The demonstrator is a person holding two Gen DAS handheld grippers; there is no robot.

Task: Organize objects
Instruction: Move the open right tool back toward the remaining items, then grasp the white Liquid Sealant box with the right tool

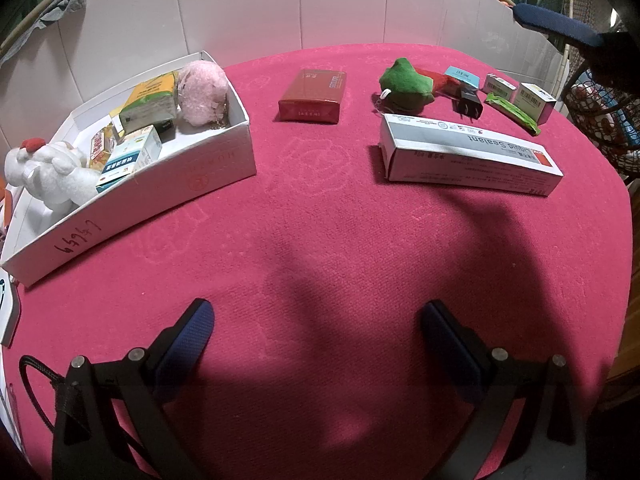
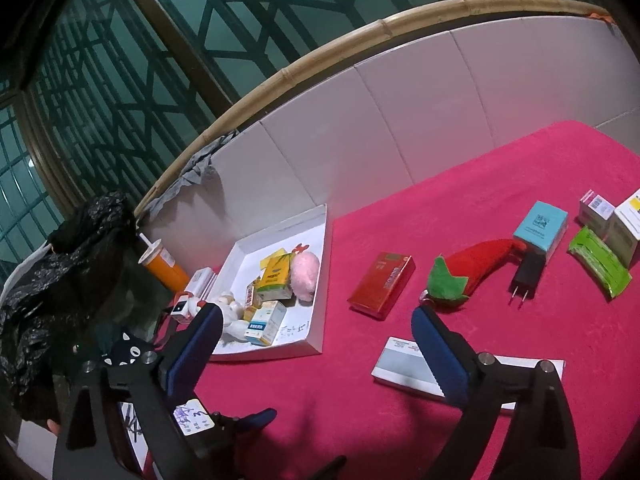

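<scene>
- Left gripper (image 1: 316, 320): fingers spread wide, holding nothing, above bare red counter (image 1: 320, 240).
- Right gripper (image 2: 316, 328): fingers spread, empty; the long sealant box (image 2: 400, 368) lies partly behind its right finger.
- Red box (image 1: 313, 96) lies well ahead, between both left fingers.
- White tray (image 1: 168, 184), far left, holds small cartons, a pink plush (image 1: 202, 92) and a white plush (image 1: 48, 172).

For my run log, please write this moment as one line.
left gripper: open, empty | right gripper: open, empty | white box: partly filled | red box, sealant box: on cloth
</scene>
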